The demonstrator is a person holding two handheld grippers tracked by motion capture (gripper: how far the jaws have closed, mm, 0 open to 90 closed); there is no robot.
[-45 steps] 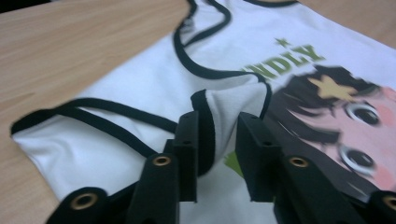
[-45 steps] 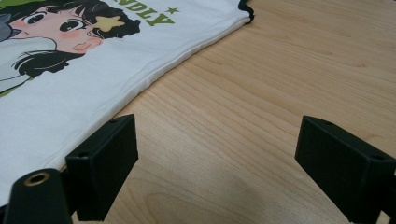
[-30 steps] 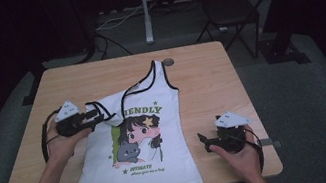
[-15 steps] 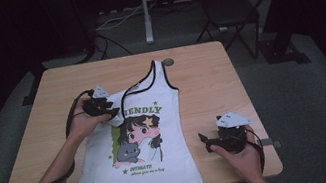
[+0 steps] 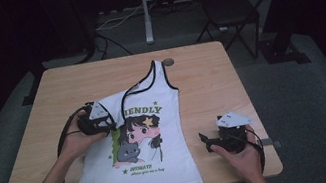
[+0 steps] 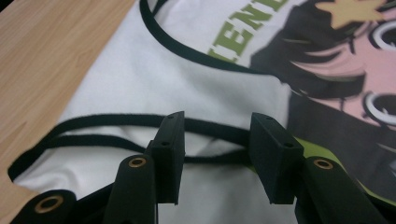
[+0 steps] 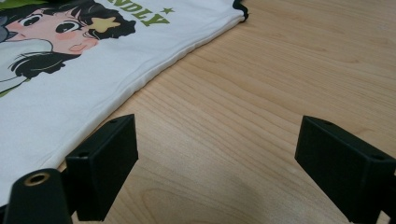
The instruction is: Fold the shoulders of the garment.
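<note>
High view shows a white top spread flat on the table, its printed front facing up, with one shoulder strap folded over toward the left gripper. Left gripper view: the left gripper stands low over the top's folded armhole; its jaws have just been opening and now stand partly apart, with the black trim of the armhole running across just beyond the tips and white cloth under the gap. The pads do not press on the cloth, so nothing is gripped. Right gripper view: the right gripper has its jaws wide apart, bare wood between them; the top's side hem lies ahead of and beside the jaw that shows at the left, near it but whether touching cannot be told. In the high view the right gripper rests on the table just beside the top's edge, held in the person's hand.
</note>
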